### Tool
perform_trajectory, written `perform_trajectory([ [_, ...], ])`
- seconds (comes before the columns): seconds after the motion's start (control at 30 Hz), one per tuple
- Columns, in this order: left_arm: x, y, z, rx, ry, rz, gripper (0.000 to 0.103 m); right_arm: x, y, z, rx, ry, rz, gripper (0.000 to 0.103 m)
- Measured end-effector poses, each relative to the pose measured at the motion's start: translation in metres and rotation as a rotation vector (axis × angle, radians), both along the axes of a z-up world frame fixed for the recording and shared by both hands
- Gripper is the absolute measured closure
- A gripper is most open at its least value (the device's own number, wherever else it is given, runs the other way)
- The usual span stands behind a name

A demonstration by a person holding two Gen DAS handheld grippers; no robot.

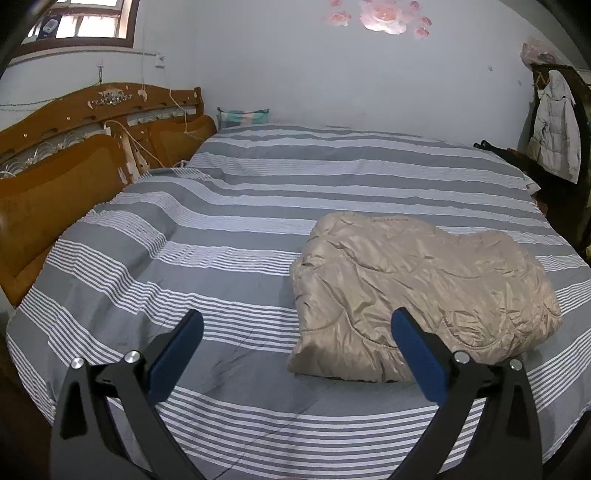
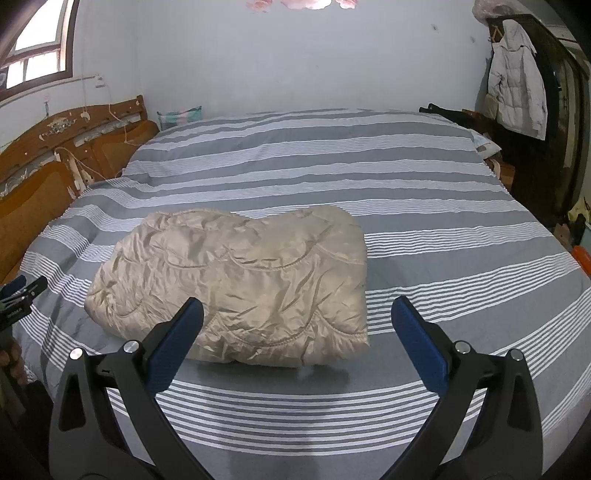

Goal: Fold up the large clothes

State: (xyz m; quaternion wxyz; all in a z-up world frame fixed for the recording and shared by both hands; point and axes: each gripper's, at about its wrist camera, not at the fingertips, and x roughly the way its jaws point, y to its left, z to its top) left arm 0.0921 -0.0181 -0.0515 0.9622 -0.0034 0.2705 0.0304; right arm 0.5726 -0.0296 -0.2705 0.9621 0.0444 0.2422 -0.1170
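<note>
A shiny beige quilted jacket (image 1: 417,291) lies folded into a thick rectangle on the grey and white striped bed (image 1: 221,221). My left gripper (image 1: 297,325) hangs open above the bed's near edge, its right finger over the bundle's near corner. In the right wrist view the folded jacket (image 2: 236,284) sits just ahead and to the left. My right gripper (image 2: 297,314) is open too, with its left finger above the bundle's near edge. Neither gripper holds anything. The left gripper (image 2: 18,291) shows at the far left edge of the right wrist view.
A carved wooden headboard (image 1: 74,122) runs along the left of the bed. A white puffer coat (image 2: 517,77) hangs on a dark wardrobe at the right. A small checked pillow (image 1: 242,116) rests against the far wall. A window (image 1: 81,22) is at the upper left.
</note>
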Motion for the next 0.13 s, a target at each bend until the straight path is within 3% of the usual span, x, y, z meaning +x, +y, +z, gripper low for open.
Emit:
perform_trajectory([
  [0.13, 0.0005, 0.0014, -0.0005, -0.009, 0.003, 0.0, 0.002, 0.0002, -0.0008, -0.0015, -0.001, 0.0, -0.004, 0.003],
])
